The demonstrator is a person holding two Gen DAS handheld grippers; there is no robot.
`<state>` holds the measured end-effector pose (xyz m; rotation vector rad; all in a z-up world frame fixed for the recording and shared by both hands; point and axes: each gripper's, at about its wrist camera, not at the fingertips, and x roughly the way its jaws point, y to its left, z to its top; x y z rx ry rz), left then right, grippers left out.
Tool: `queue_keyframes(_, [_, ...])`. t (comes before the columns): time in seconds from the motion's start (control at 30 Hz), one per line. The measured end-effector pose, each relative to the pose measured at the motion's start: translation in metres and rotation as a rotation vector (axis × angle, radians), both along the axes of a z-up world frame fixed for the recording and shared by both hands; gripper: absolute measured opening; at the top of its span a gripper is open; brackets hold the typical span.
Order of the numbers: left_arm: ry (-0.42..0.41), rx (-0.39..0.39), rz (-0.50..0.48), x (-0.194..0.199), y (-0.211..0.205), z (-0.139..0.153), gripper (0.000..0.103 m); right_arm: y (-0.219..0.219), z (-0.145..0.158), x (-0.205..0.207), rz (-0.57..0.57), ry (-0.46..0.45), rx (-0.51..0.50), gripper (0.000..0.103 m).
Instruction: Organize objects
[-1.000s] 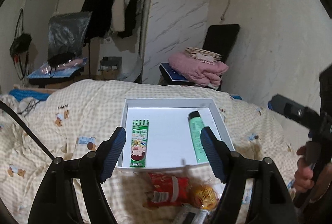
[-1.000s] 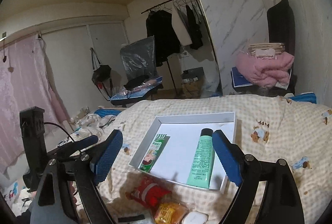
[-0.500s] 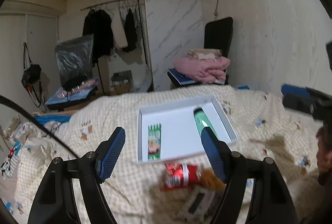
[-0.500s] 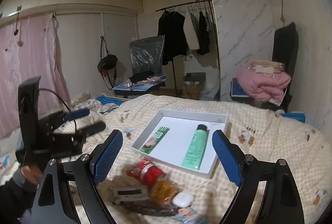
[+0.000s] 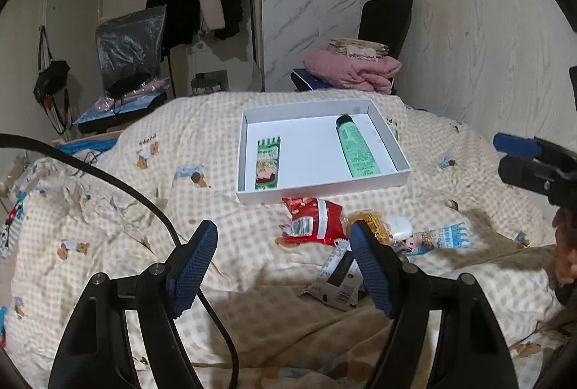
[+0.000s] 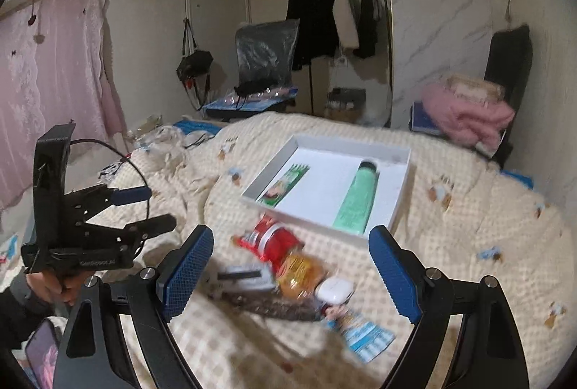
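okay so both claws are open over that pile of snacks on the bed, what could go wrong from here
1. The loose items are heaped together: the red snack packet overlaps the orange packet, so a claw might pinch two at once.
2. The white tray sits on a soft, rumpled quilt; pressing nearby could tilt it and slide the green tube.
3. The left claw has a cable beside it that could snag.

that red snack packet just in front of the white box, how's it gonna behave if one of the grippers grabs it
The red snack packet looks crinkled and puffy, so it is probably light and would crumple between the fingers. Its glossy film may slip. Lying on the soft quilt against the orange packet, it would likely sink rather than slide if pushed.
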<state>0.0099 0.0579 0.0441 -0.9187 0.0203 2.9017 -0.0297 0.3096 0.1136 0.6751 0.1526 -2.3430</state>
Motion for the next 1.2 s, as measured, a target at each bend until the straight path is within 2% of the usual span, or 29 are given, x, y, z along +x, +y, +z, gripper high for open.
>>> queue_keyframes(0.23, [-0.013,-0.039,-0.04,0.001,0.012,-0.008,0.079,0.006,-0.016,-0.001,-0.013,-0.039,0.015,0.089])
queue_keyframes(0.43, [-0.08,-0.025,-0.074,-0.01,0.016,-0.026,0.079,0.006,-0.032,-0.004,-0.027,-0.055,0.017,0.089])
queue_keyframes(0.83, [-0.151,0.043,-0.094,-0.025,0.01,-0.04,0.079,0.008,-0.055,-0.018,-0.02,-0.103,0.002,0.089])
queue_keyframes(1.2, [-0.151,0.034,-0.099,-0.024,0.011,-0.04,0.079,0.009,-0.056,-0.017,-0.022,-0.11,-0.017,0.089])
